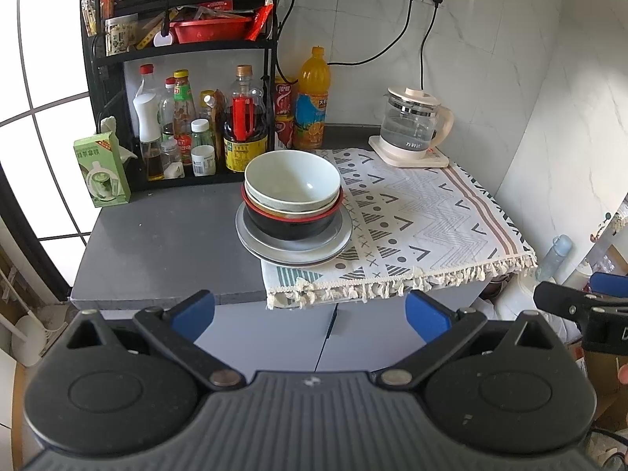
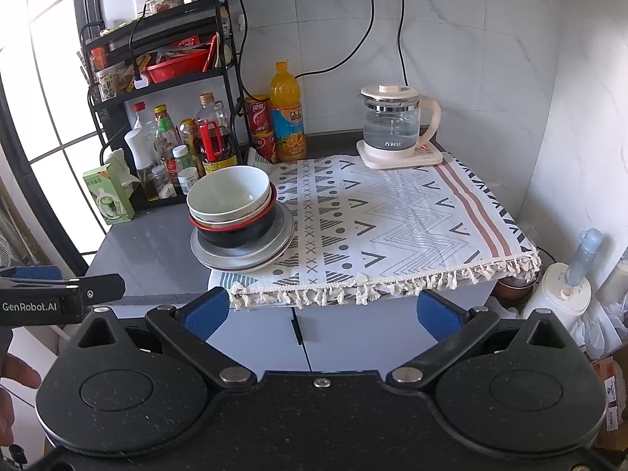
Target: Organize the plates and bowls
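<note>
A pale bowl (image 1: 292,180) sits nested in another pale bowl, inside a black bowl with a red rim (image 1: 292,223), all on stacked grey plates (image 1: 294,247) at the left edge of a patterned cloth (image 1: 424,212). The stack also shows in the right wrist view: pale bowl (image 2: 229,192), black bowl (image 2: 235,233), plates (image 2: 243,253). My left gripper (image 1: 310,316) is open and empty, held in front of the counter, below the stack. My right gripper (image 2: 320,314) is open and empty, also in front of the counter edge.
A glass kettle (image 1: 412,125) on its base stands at the back right of the cloth. A black rack (image 1: 180,59) with sauce bottles, an orange juice bottle (image 1: 312,98) and a green box (image 1: 102,172) stand behind and left of the stack. Grey counter (image 1: 165,243) lies left.
</note>
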{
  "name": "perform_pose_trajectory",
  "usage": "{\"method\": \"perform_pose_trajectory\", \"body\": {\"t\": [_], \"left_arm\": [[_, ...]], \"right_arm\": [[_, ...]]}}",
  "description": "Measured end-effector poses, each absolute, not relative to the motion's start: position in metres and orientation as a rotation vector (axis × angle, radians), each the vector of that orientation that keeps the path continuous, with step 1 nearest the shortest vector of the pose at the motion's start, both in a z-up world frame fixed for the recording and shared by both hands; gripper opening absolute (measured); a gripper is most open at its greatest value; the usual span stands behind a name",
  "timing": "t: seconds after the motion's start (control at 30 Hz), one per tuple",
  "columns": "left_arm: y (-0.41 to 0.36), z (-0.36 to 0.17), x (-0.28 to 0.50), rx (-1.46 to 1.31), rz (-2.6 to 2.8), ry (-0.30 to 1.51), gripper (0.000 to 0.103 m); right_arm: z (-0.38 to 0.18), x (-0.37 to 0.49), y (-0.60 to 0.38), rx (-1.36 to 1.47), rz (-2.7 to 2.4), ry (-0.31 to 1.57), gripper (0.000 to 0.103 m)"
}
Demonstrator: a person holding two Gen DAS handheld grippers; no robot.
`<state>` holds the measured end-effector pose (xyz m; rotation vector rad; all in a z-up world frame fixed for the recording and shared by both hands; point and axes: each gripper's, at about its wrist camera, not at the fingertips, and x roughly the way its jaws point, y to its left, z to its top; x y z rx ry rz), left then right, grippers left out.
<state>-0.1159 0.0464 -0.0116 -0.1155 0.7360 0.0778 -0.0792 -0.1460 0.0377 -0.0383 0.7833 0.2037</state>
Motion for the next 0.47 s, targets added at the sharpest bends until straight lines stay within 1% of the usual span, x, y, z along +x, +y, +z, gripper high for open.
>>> {"method": "perform_pose_trajectory", "body": {"t": [0.47], "left_arm": [[0.0477,-0.0142,-0.117,-0.117,0.082,0.735,0.102]], "right_arm": [[0.0371,-0.0812,-0.1425,-0.055,0.205,0.786,0.103]]}}
